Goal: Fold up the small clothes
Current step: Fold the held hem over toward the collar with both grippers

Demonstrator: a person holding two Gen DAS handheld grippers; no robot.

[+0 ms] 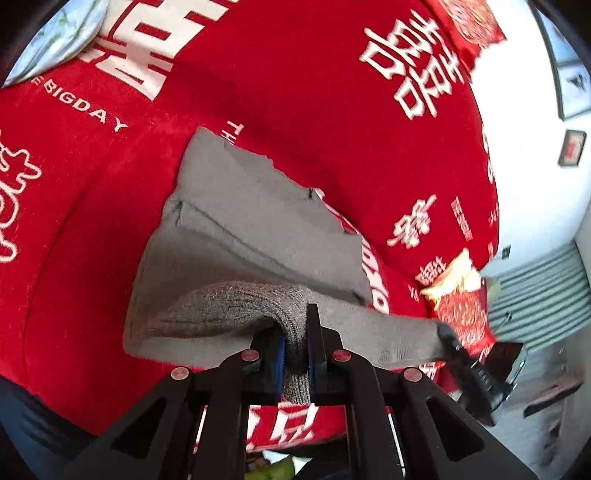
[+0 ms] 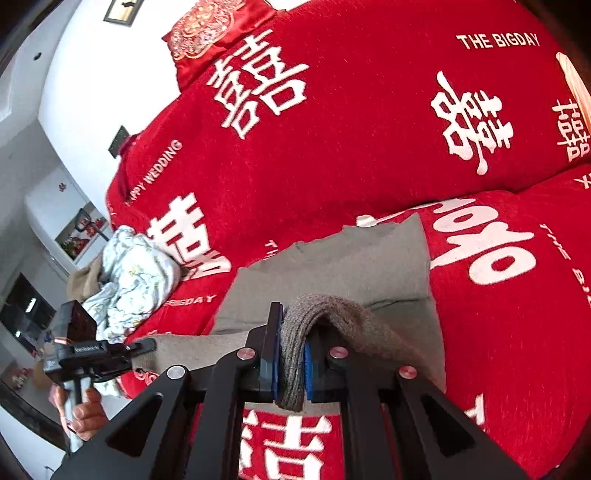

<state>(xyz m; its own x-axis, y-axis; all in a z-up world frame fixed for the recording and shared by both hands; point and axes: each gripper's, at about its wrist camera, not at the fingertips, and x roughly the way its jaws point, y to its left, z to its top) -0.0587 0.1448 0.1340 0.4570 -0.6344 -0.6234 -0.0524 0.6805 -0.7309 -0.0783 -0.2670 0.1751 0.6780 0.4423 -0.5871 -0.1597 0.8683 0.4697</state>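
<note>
A grey pair of small shorts (image 1: 258,229) lies partly folded on the red bedspread (image 1: 277,92). My left gripper (image 1: 295,354) is shut on its ribbed waistband and holds that edge lifted. My right gripper (image 2: 291,365) is shut on the waistband at the other corner, also lifted; the grey cloth (image 2: 351,266) spreads ahead of it. The right gripper also shows at the right of the left wrist view (image 1: 448,338), pinching the cloth. The left gripper shows at the left of the right wrist view (image 2: 144,347), held by a hand (image 2: 83,410).
A crumpled pale floral garment (image 2: 133,280) lies on the bed, also seen in the left wrist view (image 1: 62,37). Red embroidered pillows (image 2: 210,33) sit by the white wall. A radiator (image 1: 546,295) and the floor lie beyond the bed edge.
</note>
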